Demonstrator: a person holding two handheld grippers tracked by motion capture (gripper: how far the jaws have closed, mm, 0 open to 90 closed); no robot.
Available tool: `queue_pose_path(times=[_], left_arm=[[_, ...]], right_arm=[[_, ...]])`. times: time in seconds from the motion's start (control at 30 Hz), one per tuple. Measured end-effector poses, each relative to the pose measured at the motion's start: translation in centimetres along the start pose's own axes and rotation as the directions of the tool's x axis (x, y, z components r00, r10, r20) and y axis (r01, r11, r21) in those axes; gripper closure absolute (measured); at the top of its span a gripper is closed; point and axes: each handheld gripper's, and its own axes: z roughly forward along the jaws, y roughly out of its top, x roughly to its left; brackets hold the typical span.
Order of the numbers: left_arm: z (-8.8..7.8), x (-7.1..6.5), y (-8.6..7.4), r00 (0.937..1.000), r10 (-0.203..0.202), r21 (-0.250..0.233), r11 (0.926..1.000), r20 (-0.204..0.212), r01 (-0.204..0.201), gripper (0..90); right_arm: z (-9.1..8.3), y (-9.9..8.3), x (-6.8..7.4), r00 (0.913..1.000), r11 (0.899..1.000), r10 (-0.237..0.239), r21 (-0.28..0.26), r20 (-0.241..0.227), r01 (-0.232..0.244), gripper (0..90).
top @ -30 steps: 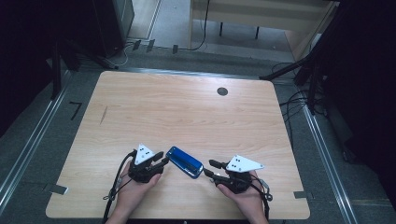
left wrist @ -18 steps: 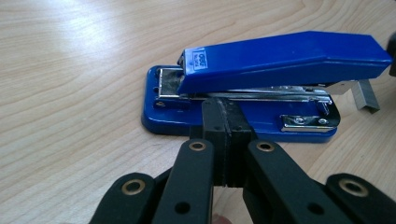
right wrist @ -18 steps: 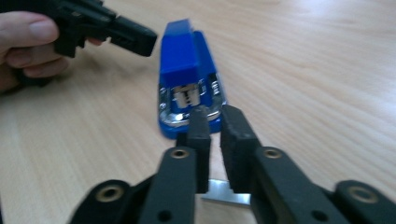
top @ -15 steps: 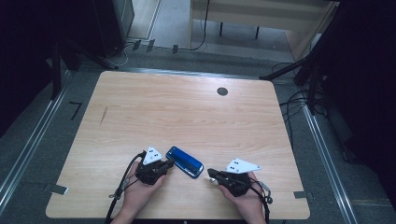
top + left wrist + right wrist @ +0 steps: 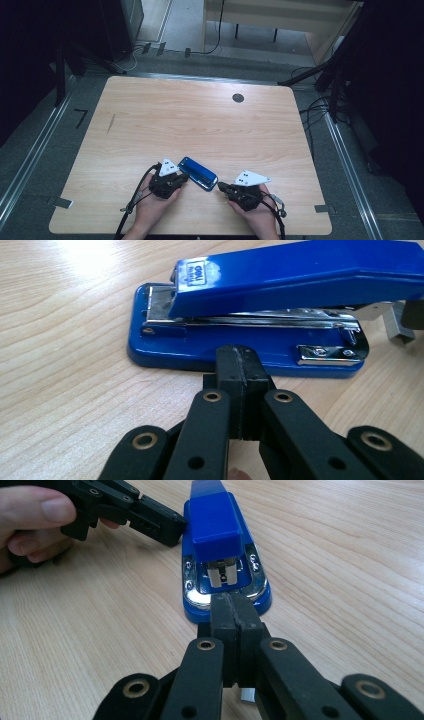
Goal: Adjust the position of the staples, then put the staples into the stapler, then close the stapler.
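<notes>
While both hands rest near the front edge of the table (image 5: 150, 115), the blue stapler (image 5: 199, 173) lies flat between the two grippers. Left gripper (image 5: 239, 356): jaws pressed together, nothing between them, tips at the long side of the stapler's base, possibly touching; contact cannot be confirmed. Right gripper (image 5: 232, 605): jaws likewise together and empty, tips at the stapler's end where its metal parts show. A loose strip of staples (image 5: 400, 322) lies just beside that end.
</notes>
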Motion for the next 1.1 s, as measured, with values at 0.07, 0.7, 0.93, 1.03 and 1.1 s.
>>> queue_pose_path(times=[0.07,0.7,0.93,1.03,1.1], left_arm=[[-0.01,-0.05,0.00,1.0000,0.004,0.000,1.0000,-0.003,-0.004,90.0],[0.10,-0.37,0.07,0.9996,0.029,-0.015,0.9995,0.008,-0.029,90.0],[0.09,-0.30,0.07,0.9997,0.021,-0.010,0.9997,0.009,-0.021,90.0],[0.12,-0.35,0.05,0.9997,0.025,-0.010,0.9996,0.008,-0.025,90.0],[0.11,-0.34,0.04,0.9996,0.026,-0.009,0.9996,0.008,-0.026,90.0]], right_arm=[[0.15,-0.01,0.07,1.0000,1.000,-0.006,0.007,-0.001,0.006,90.0],[0.00,0.10,-0.10,1.0000,1.000,0.008,-0.001,0.002,-0.008,89.9],[0.17,0.11,-0.07,1.0000,1.000,0.009,0.003,0.000,-0.009,89.7],[0.23,0.12,-0.03,1.0000,1.000,0.007,0.005,0.004,-0.007,89.4],[0.33,0.15,0.09,0.9999,1.000,0.008,0.005,0.009,-0.008,89.3]])
